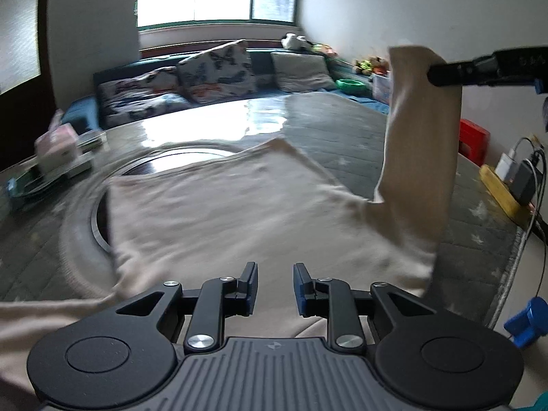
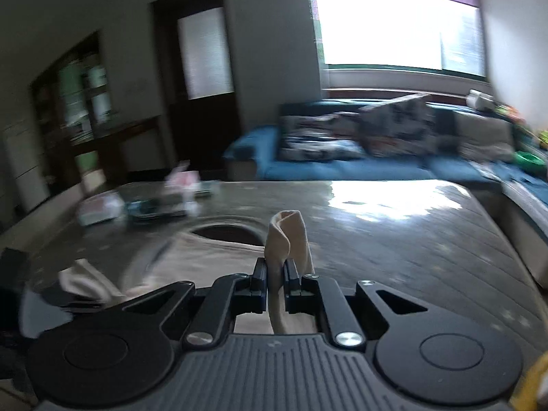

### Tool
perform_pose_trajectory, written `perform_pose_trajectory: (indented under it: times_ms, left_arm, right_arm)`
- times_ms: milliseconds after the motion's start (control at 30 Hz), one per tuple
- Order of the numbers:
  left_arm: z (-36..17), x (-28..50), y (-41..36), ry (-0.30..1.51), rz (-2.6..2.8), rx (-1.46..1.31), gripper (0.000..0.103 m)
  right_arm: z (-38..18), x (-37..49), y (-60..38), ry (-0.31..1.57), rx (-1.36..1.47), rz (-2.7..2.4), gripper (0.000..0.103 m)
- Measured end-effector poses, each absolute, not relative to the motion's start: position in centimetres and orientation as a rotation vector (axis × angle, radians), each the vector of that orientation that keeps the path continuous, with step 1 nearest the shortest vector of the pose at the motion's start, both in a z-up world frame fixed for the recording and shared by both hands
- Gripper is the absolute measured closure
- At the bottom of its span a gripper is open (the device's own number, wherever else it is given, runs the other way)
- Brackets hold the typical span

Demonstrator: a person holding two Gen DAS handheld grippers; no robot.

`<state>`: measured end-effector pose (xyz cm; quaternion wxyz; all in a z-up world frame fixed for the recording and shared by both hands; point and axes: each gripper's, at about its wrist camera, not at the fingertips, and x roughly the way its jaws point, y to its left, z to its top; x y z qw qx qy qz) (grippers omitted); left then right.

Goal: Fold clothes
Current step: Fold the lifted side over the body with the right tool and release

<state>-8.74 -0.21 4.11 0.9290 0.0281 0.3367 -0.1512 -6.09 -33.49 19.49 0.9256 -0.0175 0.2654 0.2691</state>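
A beige garment (image 1: 239, 202) lies spread on the grey table (image 1: 335, 126). My left gripper (image 1: 275, 287) is open and empty just above its near part. My right gripper (image 2: 275, 286) is shut on a sleeve of the beige garment (image 2: 286, 236), which sticks up between the fingers. In the left wrist view the right gripper's fingers (image 1: 479, 68) hold that sleeve (image 1: 418, 157) lifted high at the right, the cloth hanging down to the table.
A round dark recess (image 1: 178, 161) in the table is partly covered by the garment. Tissue boxes and a tray (image 1: 58, 157) stand at the table's left. A yellow power strip with plugs (image 1: 503, 188) lies at the right edge. A blue sofa with cushions (image 1: 212, 78) stands behind.
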Motion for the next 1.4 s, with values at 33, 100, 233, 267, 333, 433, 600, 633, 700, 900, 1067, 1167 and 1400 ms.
perform_pose_trajectory:
  times_ms: [33, 100, 233, 267, 333, 433, 600, 633, 700, 900, 1067, 1167, 1400]
  left_arm:
    - [4.0, -9.0, 0.3, 0.689, -0.3, 0.051, 0.077]
    - [3.9, -9.7, 1.2, 0.689, -0.279, 0.037, 0.076]
    - [3.7, -10.7, 2.8, 0.689, -0.245, 0.018, 0.076]
    - [3.7, -10.8, 3.1, 0.689, -0.238, 0.011, 0.076]
    - [3.7, -11.1, 3.6, 0.686, -0.226, 0.001, 0.074]
    - [3.8, -11.4, 4.2, 0.683, -0.212, -0.012, 0.071]
    - [3.8, -12.0, 5.0, 0.686, -0.196, -0.025, 0.071]
    - [3.9, -12.1, 5.1, 0.685, -0.193, -0.026, 0.071]
    - [4.1, -12.3, 5.1, 0.679, -0.192, -0.026, 0.071]
    - [4.6, -12.1, 3.9, 0.659, -0.222, -0.019, 0.071]
    - [3.7, -10.7, 2.6, 0.682, -0.239, 0.01, 0.073]
    - [3.2, -10.1, 2.1, 0.703, -0.239, 0.019, 0.073]
    - [3.6, -9.1, 1.9, 0.695, -0.253, 0.008, 0.073]
  right_arm:
    - [19.8, -6.2, -32.3, 0.543, -0.05, 0.584, 0.095]
    - [19.7, -6.1, -30.0, 0.554, -0.079, 0.636, 0.095]
    - [18.0, -6.0, -25.0, 0.602, -0.162, 0.719, 0.095]
    - [17.4, -6.0, -23.9, 0.616, -0.179, 0.737, 0.095]
    - [16.1, -6.0, -22.1, 0.645, -0.204, 0.766, 0.095]
    - [14.3, -6.4, -20.1, 0.685, -0.232, 0.804, 0.091]
    - [12.9, -7.5, -18.5, 0.723, -0.239, 0.851, 0.083]
    - [12.9, -7.6, -18.8, 0.722, -0.244, 0.846, 0.083]
    - [13.0, -7.2, -20.2, 0.719, -0.259, 0.809, 0.083]
    - [12.5, -6.2, -24.4, 0.732, -0.299, 0.697, 0.083]
    - [9.3, -5.5, -28.0, 0.815, -0.26, 0.611, 0.083]
    - [8.1, -5.3, -29.1, 0.838, -0.237, 0.592, 0.082]
    - [9.4, -4.6, -29.5, 0.786, -0.214, 0.613, 0.082]
